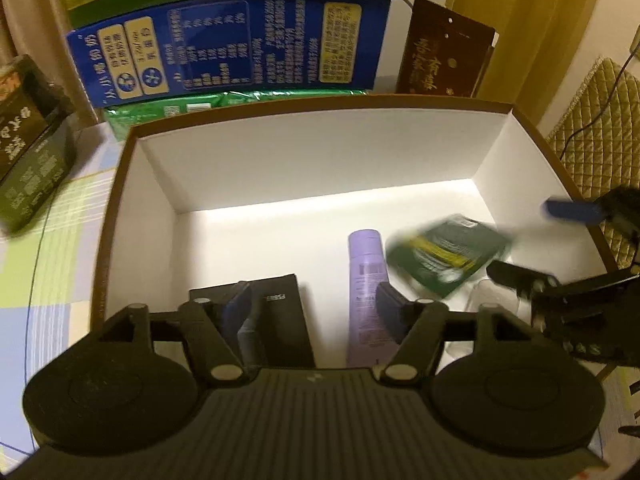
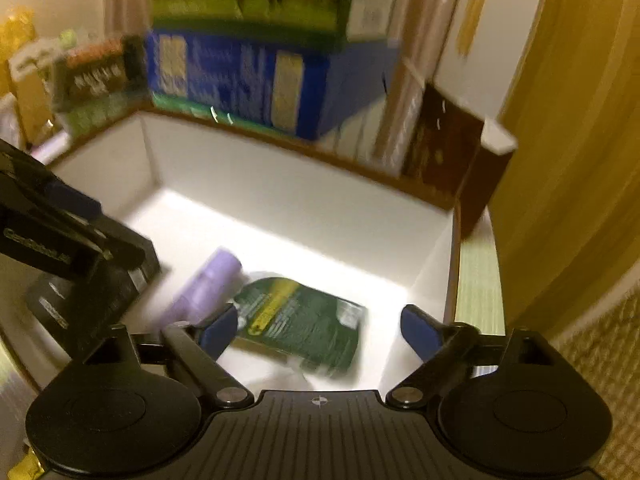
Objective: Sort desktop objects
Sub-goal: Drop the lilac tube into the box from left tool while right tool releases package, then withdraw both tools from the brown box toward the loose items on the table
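Both my left gripper (image 1: 314, 312) and right gripper (image 2: 320, 326) hang spread, gripping nothing, over the white box (image 1: 320, 160). Inside lie a black case (image 1: 280, 316), purple tube (image 1: 364, 264) and green packet (image 1: 448, 254). Behind it, a blue carton (image 1: 232, 44) stands on the desk (image 1: 60, 240).

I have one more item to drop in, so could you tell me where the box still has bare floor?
The white box is bare along its back wall and left side. The near right is crowded: black box, purple tube, green packet.
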### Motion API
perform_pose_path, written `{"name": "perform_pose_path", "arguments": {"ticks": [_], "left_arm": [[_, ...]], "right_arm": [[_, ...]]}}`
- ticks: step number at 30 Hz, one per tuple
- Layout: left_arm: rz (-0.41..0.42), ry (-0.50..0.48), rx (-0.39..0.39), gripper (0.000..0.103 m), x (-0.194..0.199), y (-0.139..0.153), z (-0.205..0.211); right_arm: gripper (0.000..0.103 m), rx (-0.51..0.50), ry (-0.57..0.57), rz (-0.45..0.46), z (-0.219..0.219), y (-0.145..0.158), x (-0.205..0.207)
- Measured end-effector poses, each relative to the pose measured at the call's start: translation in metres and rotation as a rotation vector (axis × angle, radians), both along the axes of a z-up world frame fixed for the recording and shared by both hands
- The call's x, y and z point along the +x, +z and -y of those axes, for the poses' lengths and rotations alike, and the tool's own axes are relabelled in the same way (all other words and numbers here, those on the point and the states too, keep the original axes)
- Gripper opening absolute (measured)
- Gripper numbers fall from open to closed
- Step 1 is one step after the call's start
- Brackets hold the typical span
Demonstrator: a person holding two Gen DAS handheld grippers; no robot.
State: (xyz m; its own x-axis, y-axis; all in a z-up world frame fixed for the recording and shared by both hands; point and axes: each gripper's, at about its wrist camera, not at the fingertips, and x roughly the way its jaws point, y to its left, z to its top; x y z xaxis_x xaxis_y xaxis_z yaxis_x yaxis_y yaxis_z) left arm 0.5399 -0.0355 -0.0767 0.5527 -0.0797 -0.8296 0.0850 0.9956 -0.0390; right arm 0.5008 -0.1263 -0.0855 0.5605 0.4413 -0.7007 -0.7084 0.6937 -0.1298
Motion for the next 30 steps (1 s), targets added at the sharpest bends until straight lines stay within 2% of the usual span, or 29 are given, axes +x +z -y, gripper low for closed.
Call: {"name": "perform_pose_path", "arguments": {"ticks": [5,8,12,15,23,30], "left_arm": [[0.02,0.008,-0.003,0.072,-0.014,0.006,-0.007],[0.031,0.013,-0.006,0.078,-0.027,0.012,-0.01],[0.044,0.029,-0.007,0.078,-0.048,0.021,-0.014],[0.067,0.034,-0.016,0.084,-0.068,0.031,-0.017],[0.1,0.05,-0.034,0.084,-0.127,0.052,-0.024],[0.084,0.074,-0.029,0.084,-0.174,0.053,-0.029]], "right_arm": [[0.087,0.0,0.012,-0.014,0.008,0.008,-0.01],[0.089,0.03,-0.002,-0.039,0.018,0.013,-0.019],[0.092,0.072,-0.021,-0.07,0.032,0.022,-0.035],[0.093,0.099,-0.023,-0.078,0.042,0.03,-0.051],[0.095,0.162,-0.048,-0.114,0.072,0.043,-0.095],[0.095,0.146,-0.05,-0.152,0.092,0.036,-0.133]]}}
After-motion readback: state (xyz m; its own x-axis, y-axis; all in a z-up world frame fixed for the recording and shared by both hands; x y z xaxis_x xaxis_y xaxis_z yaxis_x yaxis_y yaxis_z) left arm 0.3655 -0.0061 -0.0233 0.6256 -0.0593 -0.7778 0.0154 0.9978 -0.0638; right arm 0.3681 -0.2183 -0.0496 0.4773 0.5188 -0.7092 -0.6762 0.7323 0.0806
